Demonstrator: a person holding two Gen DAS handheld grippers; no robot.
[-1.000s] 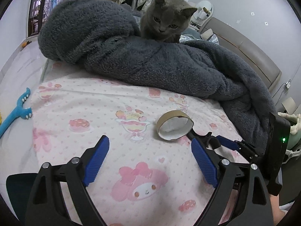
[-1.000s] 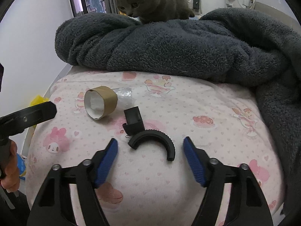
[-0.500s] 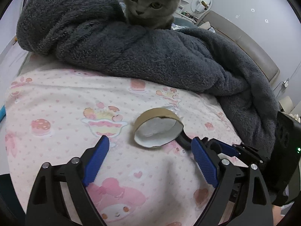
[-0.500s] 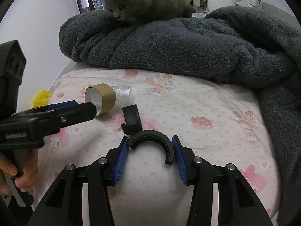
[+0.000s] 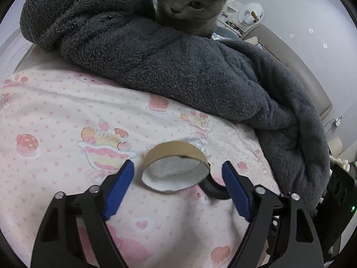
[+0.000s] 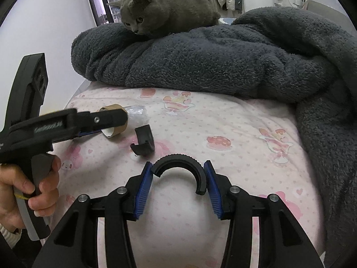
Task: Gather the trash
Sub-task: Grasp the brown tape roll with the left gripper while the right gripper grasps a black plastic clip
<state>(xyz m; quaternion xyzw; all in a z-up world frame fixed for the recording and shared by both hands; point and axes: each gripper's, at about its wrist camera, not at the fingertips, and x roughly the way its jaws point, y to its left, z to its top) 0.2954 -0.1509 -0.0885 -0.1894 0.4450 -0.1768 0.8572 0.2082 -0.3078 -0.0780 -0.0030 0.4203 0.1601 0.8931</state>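
A brown cardboard tape core (image 5: 176, 166) lies on the pink patterned bedsheet (image 5: 55, 116), between the blue pads of my open left gripper (image 5: 178, 178), which do not touch it. It also shows in the right wrist view (image 6: 116, 131), half hidden by the left gripper. My right gripper (image 6: 178, 183) is shut on a black curved plastic half-ring (image 6: 178, 164). A second black plastic piece (image 6: 144, 140) lies just beyond it. Crumpled clear plastic (image 6: 136, 111) lies behind the core.
A thick grey fleece blanket (image 6: 223, 55) is piled across the back and right of the bed. A grey cat (image 6: 167, 11) sits on it, watching. The bed's left edge drops off near a hand (image 6: 26, 185) holding the left gripper.
My left gripper has moved forward so the core sits between its pads. My right gripper has closed from wide open onto the black half-ring. The cat has leaned closer.
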